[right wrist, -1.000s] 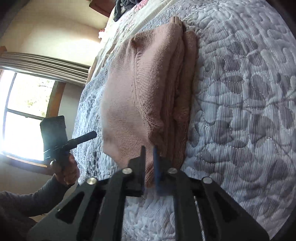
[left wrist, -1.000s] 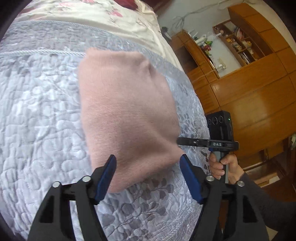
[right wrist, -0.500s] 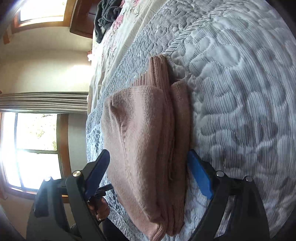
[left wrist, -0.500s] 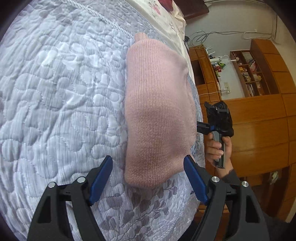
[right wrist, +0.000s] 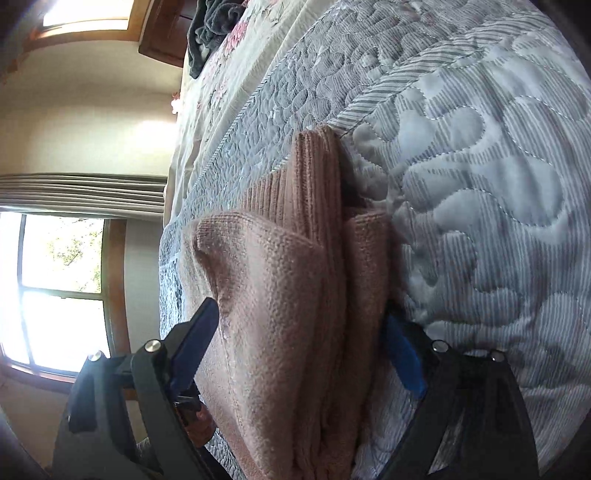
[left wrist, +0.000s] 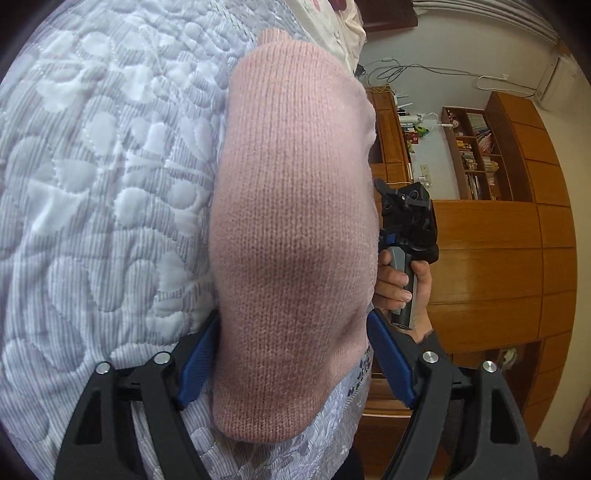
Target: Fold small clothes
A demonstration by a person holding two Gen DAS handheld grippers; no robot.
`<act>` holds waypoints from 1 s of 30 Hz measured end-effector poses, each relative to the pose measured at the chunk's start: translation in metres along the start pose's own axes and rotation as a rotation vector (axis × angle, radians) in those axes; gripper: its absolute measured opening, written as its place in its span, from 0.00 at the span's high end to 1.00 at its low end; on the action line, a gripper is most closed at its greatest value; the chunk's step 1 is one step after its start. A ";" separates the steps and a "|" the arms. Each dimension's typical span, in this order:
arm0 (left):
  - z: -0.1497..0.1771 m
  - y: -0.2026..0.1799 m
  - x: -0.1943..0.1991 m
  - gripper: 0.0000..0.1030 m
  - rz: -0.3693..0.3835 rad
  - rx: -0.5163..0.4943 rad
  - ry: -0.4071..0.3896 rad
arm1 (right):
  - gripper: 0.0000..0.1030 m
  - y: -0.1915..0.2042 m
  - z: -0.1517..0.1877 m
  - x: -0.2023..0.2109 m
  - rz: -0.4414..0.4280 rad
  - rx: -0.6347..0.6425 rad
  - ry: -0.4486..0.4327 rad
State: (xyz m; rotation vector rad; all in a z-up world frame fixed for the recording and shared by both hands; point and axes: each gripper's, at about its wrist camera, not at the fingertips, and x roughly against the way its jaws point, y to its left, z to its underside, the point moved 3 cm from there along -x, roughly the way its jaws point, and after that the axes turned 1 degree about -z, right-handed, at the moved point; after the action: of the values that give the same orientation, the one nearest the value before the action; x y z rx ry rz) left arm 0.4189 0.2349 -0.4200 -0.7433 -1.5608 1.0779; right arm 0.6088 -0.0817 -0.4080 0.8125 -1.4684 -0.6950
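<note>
A quilted grey bedspread (left wrist: 92,192) covers the bed, with wooden cabinets (left wrist: 491,266) and a bookshelf behind it. From the left wrist, the folded pink sweater (left wrist: 295,221) lies near the bed's edge, its long axis running straight away from the left gripper (left wrist: 291,354). The blue pads are spread wide either side of the near end, close to the knit but pinching nothing. Past the sweater's far side a hand (left wrist: 402,280) holds the other tool's handle. From the right wrist, a bright window (right wrist: 55,288) sits left and dark clothing (right wrist: 210,26) lies far up the bed. The right gripper (right wrist: 303,350) also stands wide open, straddling the stacked layers end-on, holding nothing. Both seem equally near; only the soft quilt under the lower pads looks likely to snag.
</note>
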 end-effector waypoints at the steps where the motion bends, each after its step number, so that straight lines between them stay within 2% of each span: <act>1: -0.001 0.000 -0.003 0.23 0.000 -0.001 0.004 | 0.17 0.001 -0.002 -0.003 -0.003 0.002 0.002; 4: 0.000 -0.003 -0.009 0.23 -0.014 -0.009 0.014 | 0.16 0.002 -0.006 -0.008 -0.009 0.006 0.000; 8: 0.007 -0.004 -0.007 0.25 -0.079 -0.021 0.014 | 0.17 0.012 -0.009 -0.015 -0.012 0.012 -0.015; 10: 0.008 -0.009 -0.008 0.25 -0.111 -0.018 0.010 | 0.23 0.018 -0.011 -0.019 -0.015 0.012 -0.021; 12: 0.011 -0.011 -0.006 0.25 -0.133 -0.017 0.003 | 0.42 0.018 -0.011 -0.021 -0.015 -0.002 -0.033; 13: 0.011 -0.012 -0.007 0.29 -0.153 -0.017 0.001 | 0.47 0.019 -0.011 -0.025 -0.021 -0.012 -0.039; 14: 0.011 -0.012 -0.007 0.38 -0.172 -0.017 0.001 | 0.52 0.017 -0.011 -0.024 -0.026 -0.018 -0.047; 15: 0.010 -0.014 -0.009 0.41 -0.179 -0.010 0.002 | 0.54 0.017 -0.010 -0.024 -0.027 -0.020 -0.054; 20: 0.008 -0.026 -0.009 0.54 -0.220 -0.026 0.006 | 0.59 0.022 -0.008 -0.024 -0.015 -0.006 -0.076; 30: 0.004 -0.065 -0.003 0.65 -0.273 -0.068 -0.007 | 0.63 0.056 0.001 -0.012 -0.010 0.023 -0.118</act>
State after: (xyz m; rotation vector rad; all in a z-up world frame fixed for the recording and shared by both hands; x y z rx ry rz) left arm 0.4202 0.2049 -0.3621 -0.5527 -1.6569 0.8308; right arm 0.6033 -0.0400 -0.3696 0.8083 -1.5820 -0.7445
